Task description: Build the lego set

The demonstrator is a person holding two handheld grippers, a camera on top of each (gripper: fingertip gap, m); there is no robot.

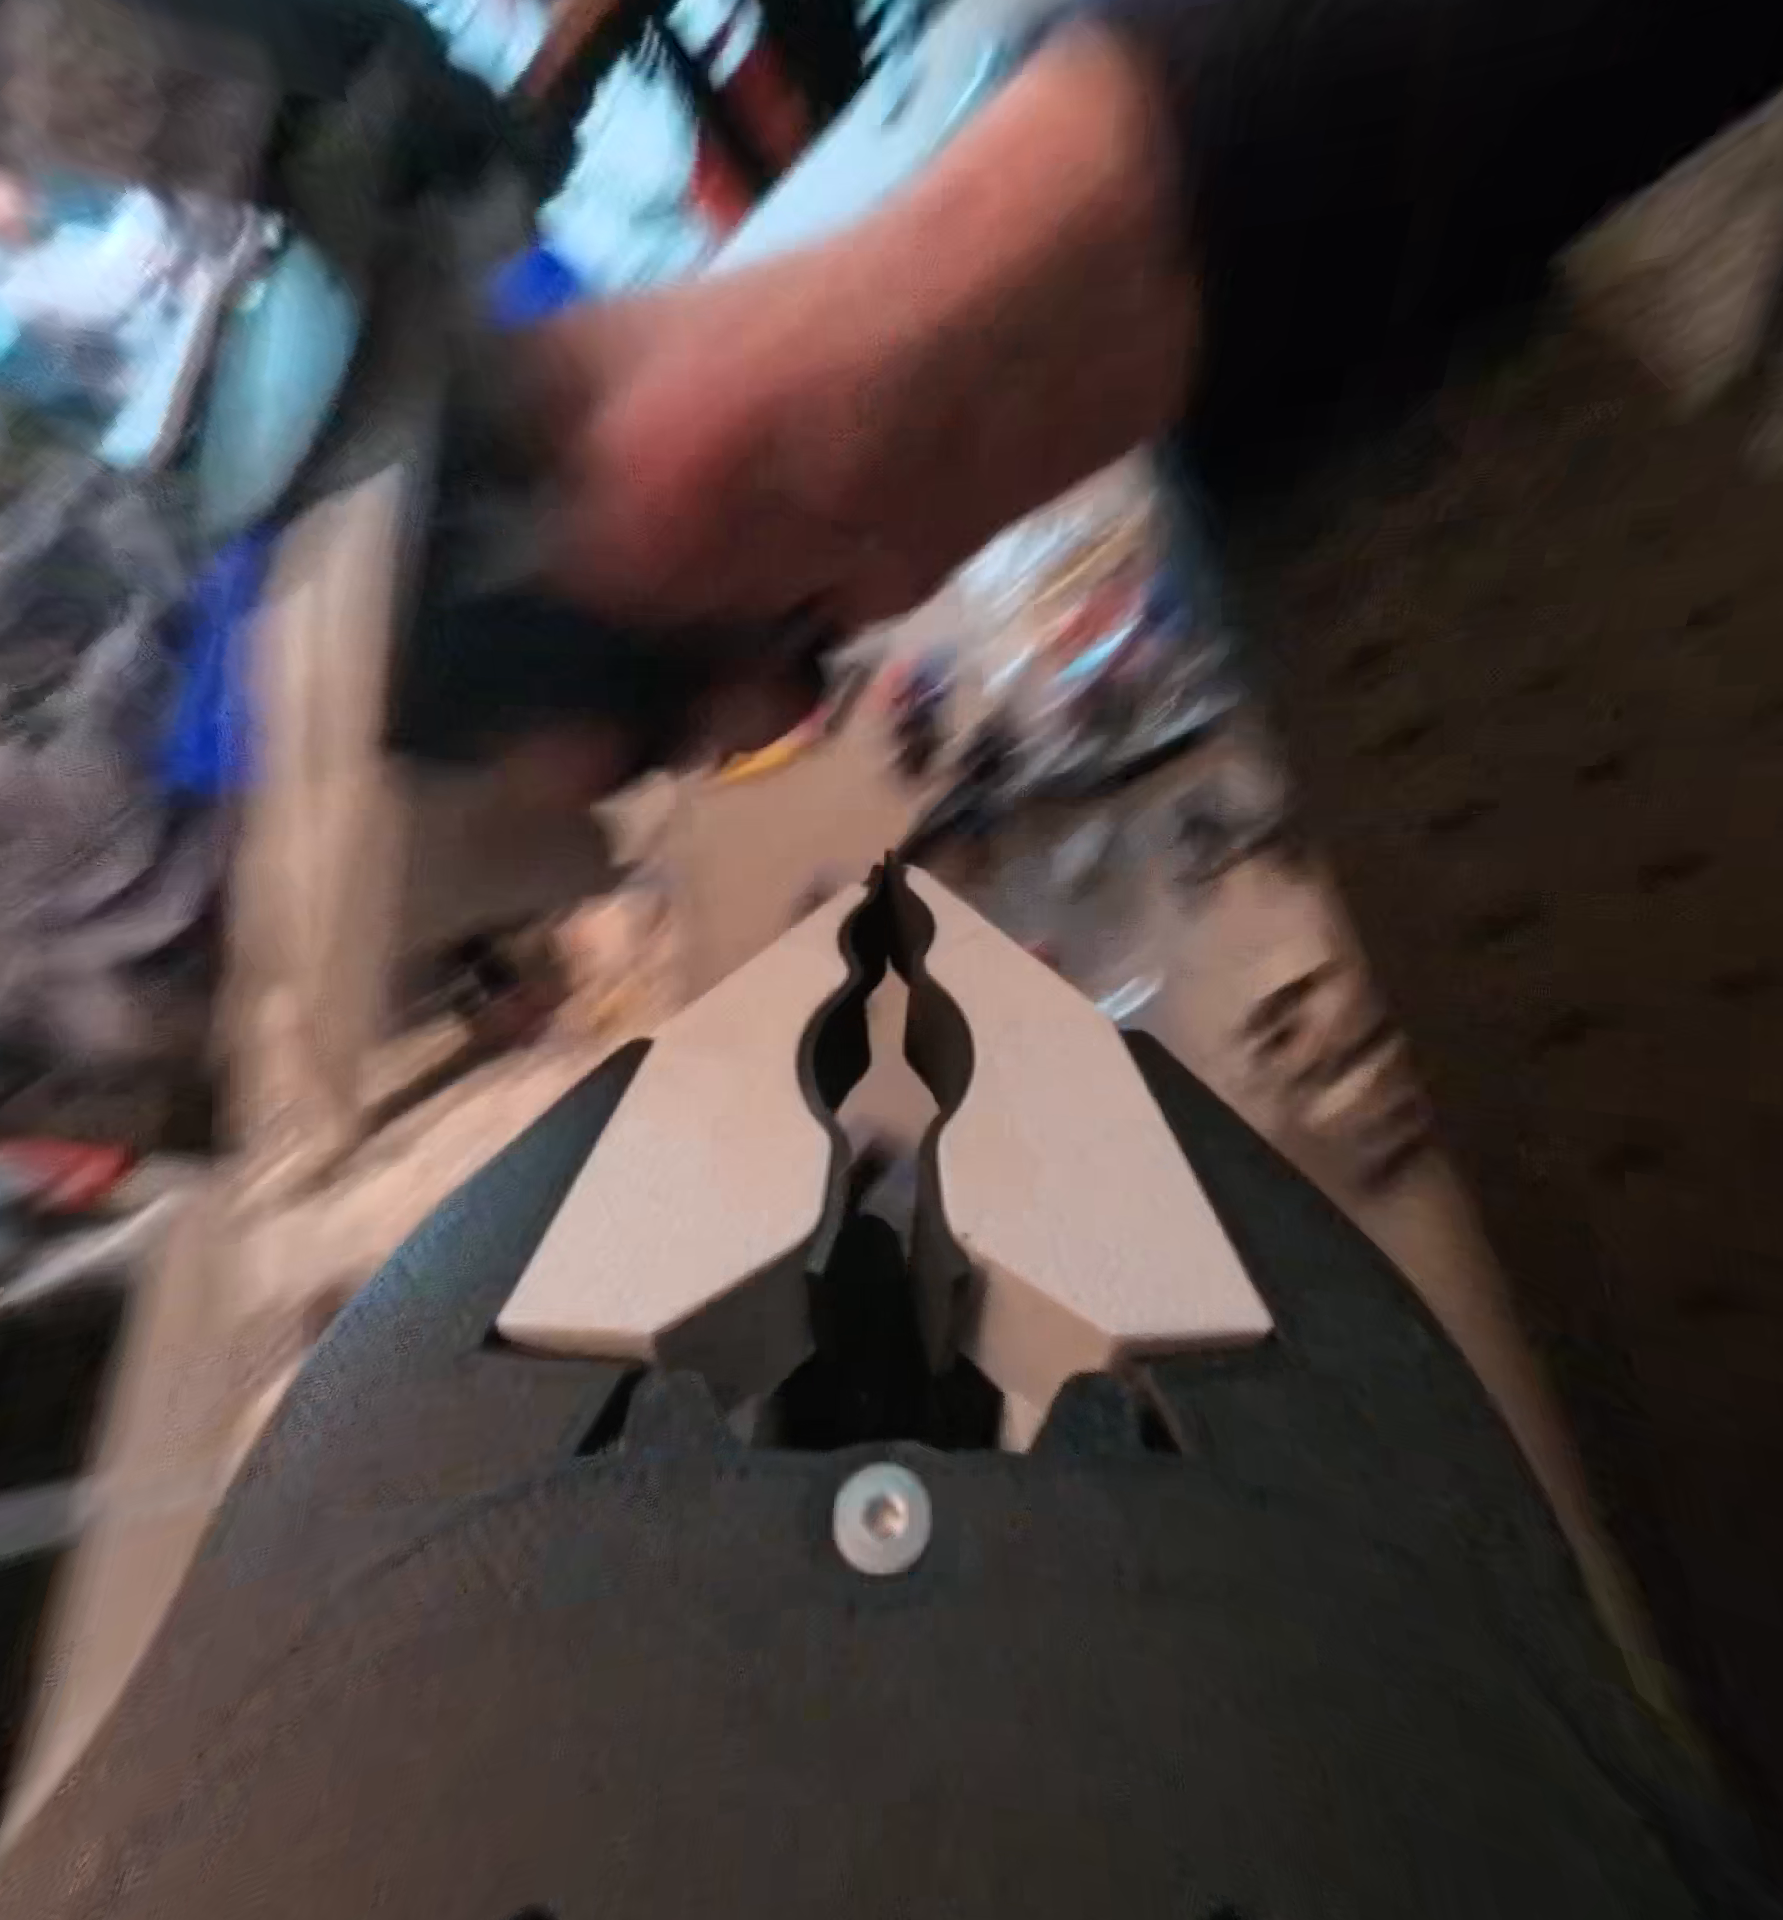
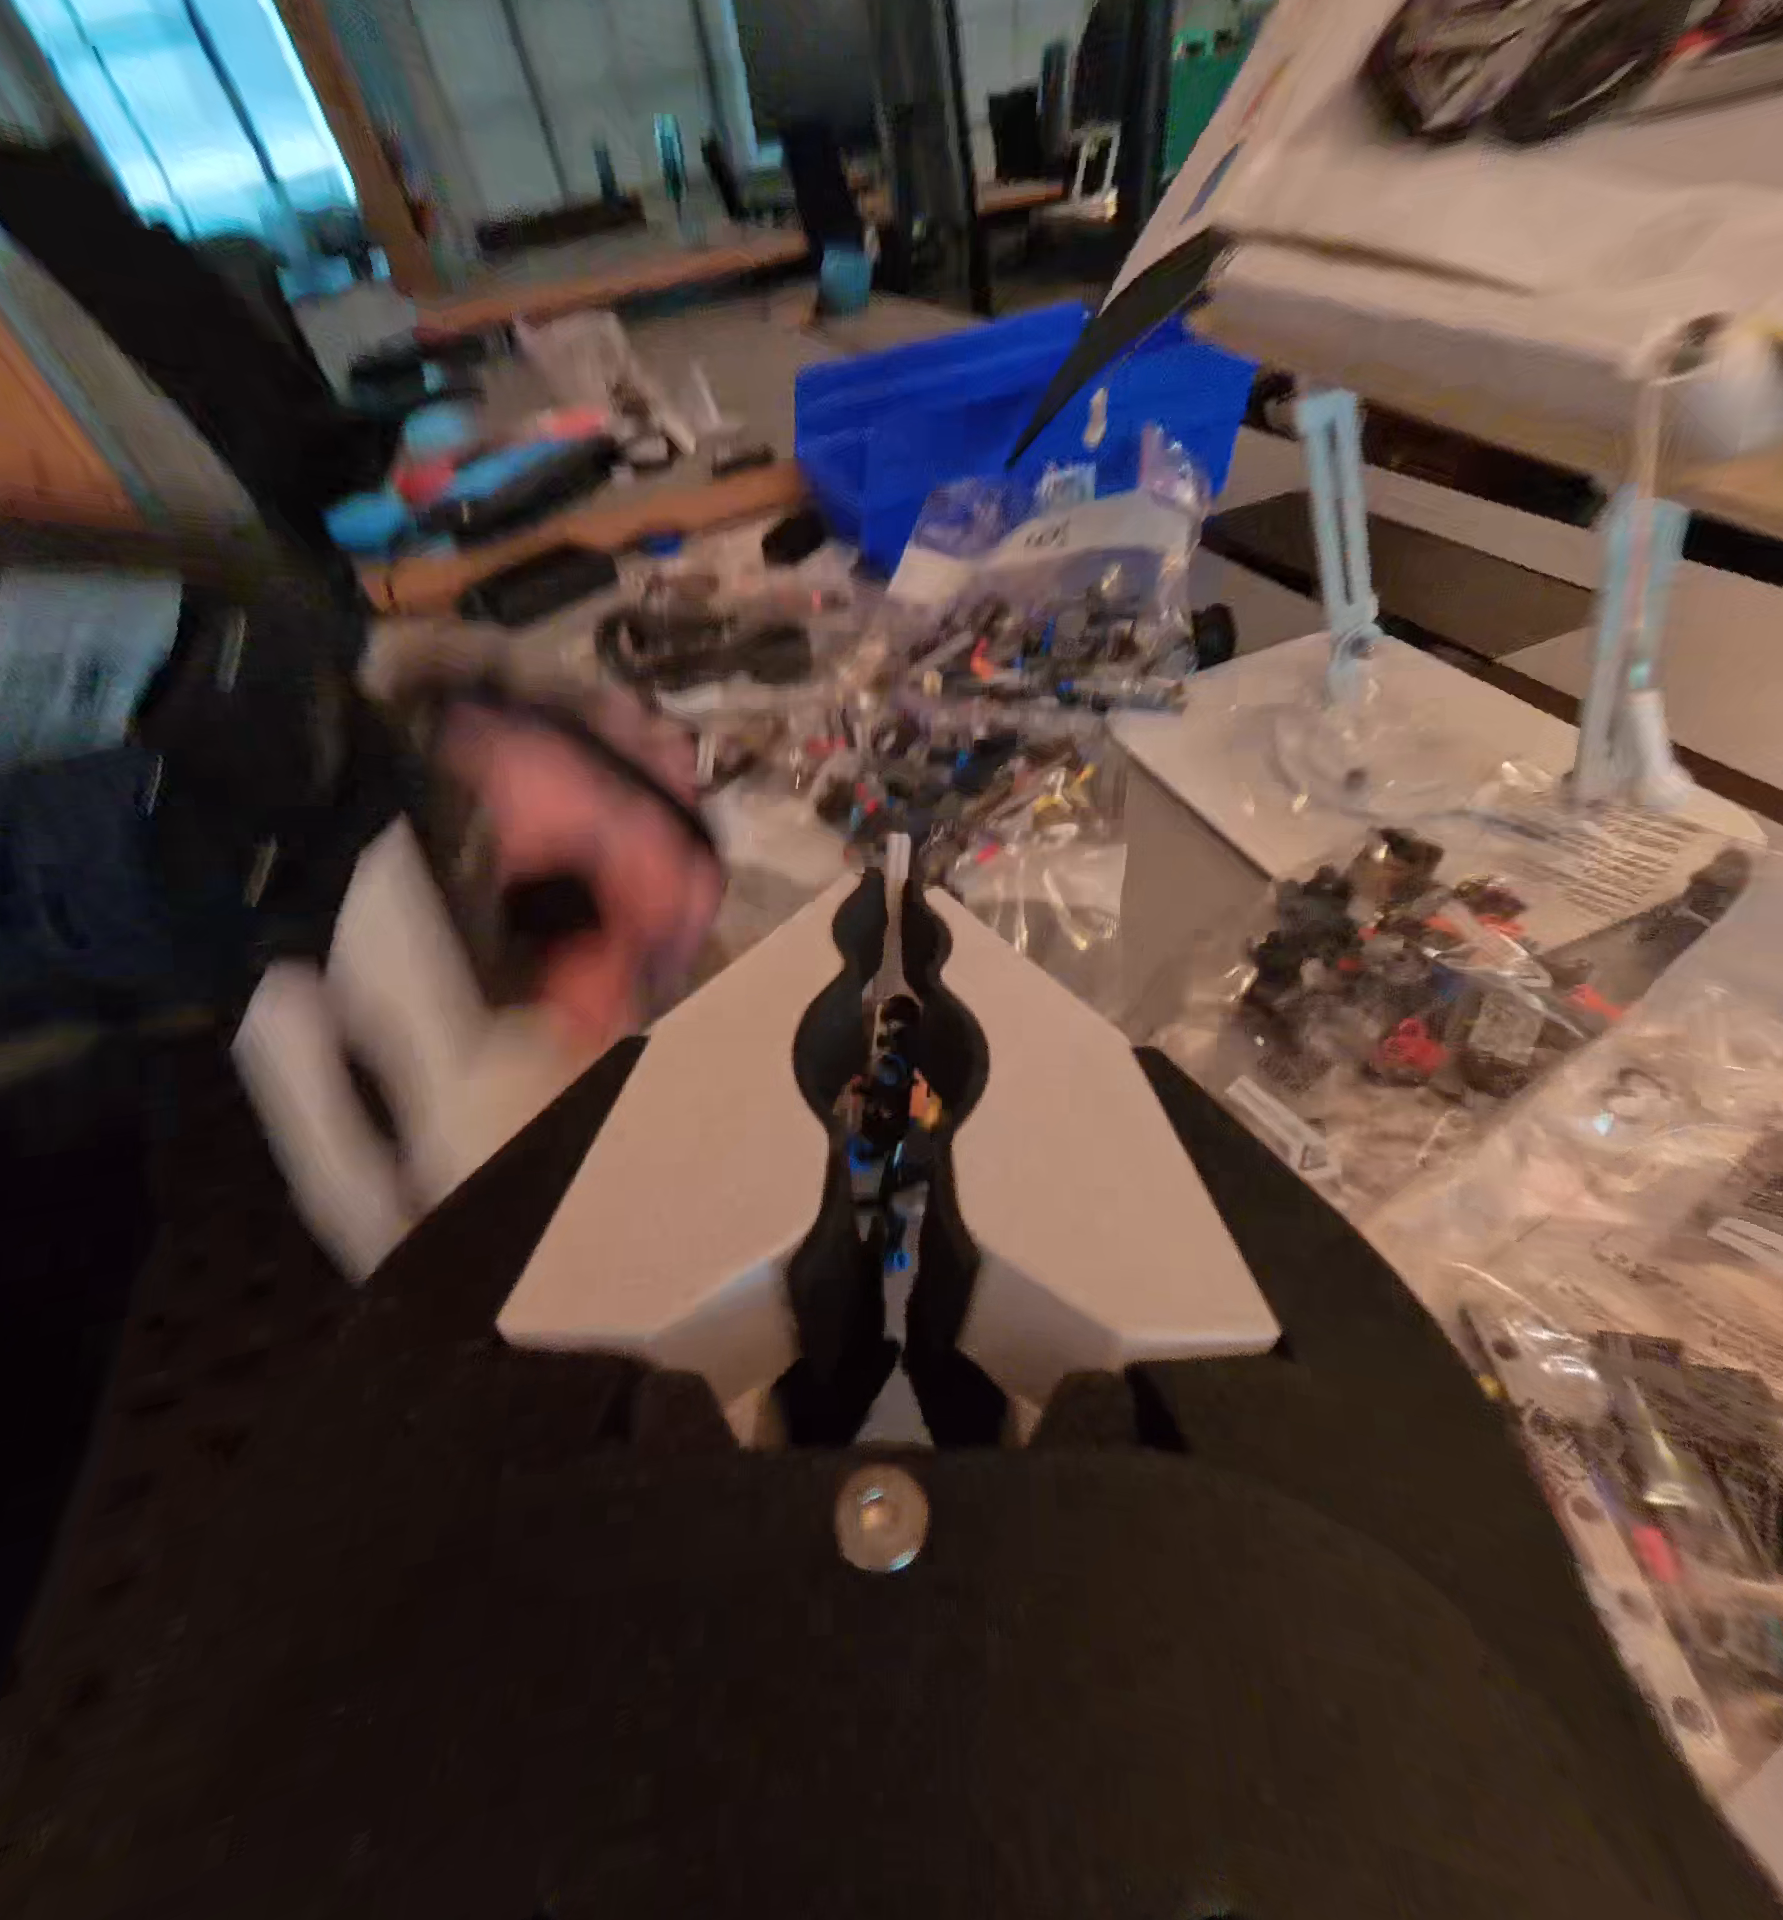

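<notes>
Clearly, two black-and-white two-finger grippers are at work, one in each hand of the person. The left gripper (image 1: 892, 868) is clenched, its tips pressed together, and I see nothing between them; its view is very blurred. The right gripper (image 2: 897, 868) is closed on a thin pale grey strip (image 2: 897, 904), which stands out a little beyond the tips, and behind it, between the black pads, small black, blue and orange lego pieces (image 2: 892, 1091) show through the gap. I cannot tell if these small pieces are held or only lie below. A bare hand (image 2: 575, 894) grips the other tool just to the left. The lego set is mostly unbuilt: I count at least four clear plastic bags of mixed dark, red and blue parts, one heap (image 2: 1032, 665) straight ahead of the right gripper, one bag (image 2: 1406, 997) to its right, and more bags (image 2: 1697, 1455) nearer on the right side. All lie on a pale tabletop (image 2: 1697, 665). Two light blue slotted stands (image 2: 1334, 551) rise on a white box (image 2: 1178, 831). A blue bag (image 2: 918, 416) stands behind the heap. The room is a cluttered workshop with wooden benches and bright windows at the far left.
</notes>
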